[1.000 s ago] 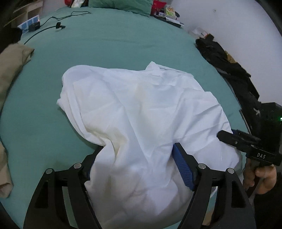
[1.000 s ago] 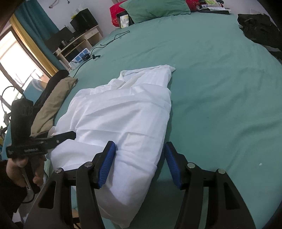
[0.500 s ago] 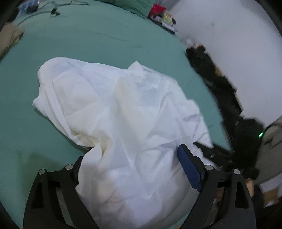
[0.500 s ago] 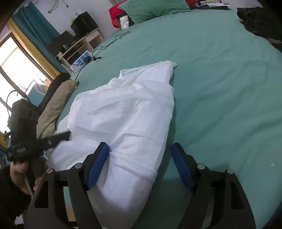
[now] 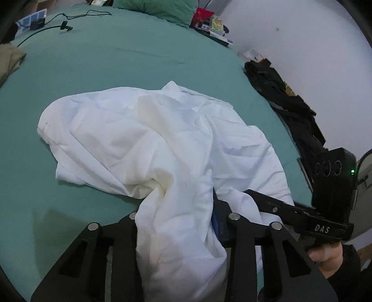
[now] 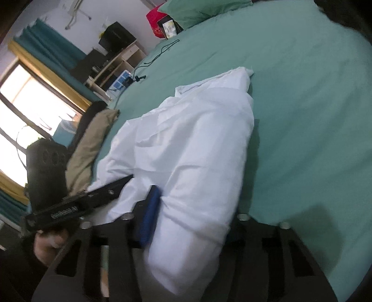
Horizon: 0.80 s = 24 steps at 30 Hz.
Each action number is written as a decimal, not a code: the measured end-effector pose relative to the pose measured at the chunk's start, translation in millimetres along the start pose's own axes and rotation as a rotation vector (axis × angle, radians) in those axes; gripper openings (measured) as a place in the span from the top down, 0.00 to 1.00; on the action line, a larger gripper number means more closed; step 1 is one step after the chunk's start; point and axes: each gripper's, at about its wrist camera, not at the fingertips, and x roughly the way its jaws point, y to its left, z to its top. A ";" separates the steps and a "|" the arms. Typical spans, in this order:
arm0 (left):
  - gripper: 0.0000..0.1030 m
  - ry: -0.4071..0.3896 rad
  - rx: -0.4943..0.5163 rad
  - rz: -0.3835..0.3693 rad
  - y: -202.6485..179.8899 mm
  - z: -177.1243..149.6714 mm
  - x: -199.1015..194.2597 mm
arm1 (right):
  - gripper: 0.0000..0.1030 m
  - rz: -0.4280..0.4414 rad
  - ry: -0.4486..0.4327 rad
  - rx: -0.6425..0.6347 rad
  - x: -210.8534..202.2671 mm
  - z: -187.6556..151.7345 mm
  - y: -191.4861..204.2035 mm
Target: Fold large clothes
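Observation:
A large white garment [image 5: 151, 139] lies crumpled on the green bed sheet [image 5: 116, 58]. Its near edge is bunched up between the fingers of my left gripper [image 5: 176, 209], whose jaws are closing and pinch the cloth. In the right wrist view the same white garment [image 6: 197, 139] fills the gap of my right gripper [image 6: 193, 209]. Its jaws are closing too, and the blue pad [image 6: 151, 209] presses into the fold. Both grippers hold the near hem, close side by side. A person's hand [image 5: 325, 255] holds the right gripper's handle.
Black clothes [image 5: 279, 93] lie along the bed's right edge by the white wall. A tan garment [image 6: 93, 144] lies at the left edge. A black cable [image 5: 65, 25] and a green pillow [image 5: 158, 9] are at the far end. Shelves [image 6: 116, 58] and a window stand beyond.
Both pairs of jaws have narrowed from wide open onto the garment's near edge, gathering it into bunches. The right gripper has rolled, tilting its view, and now sits close beside the left.

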 end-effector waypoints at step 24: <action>0.77 -0.198 0.072 -0.051 -22.6 29.0 -110.4 | 0.80 0.014 -0.210 -0.169 -57.2 33.1 103.3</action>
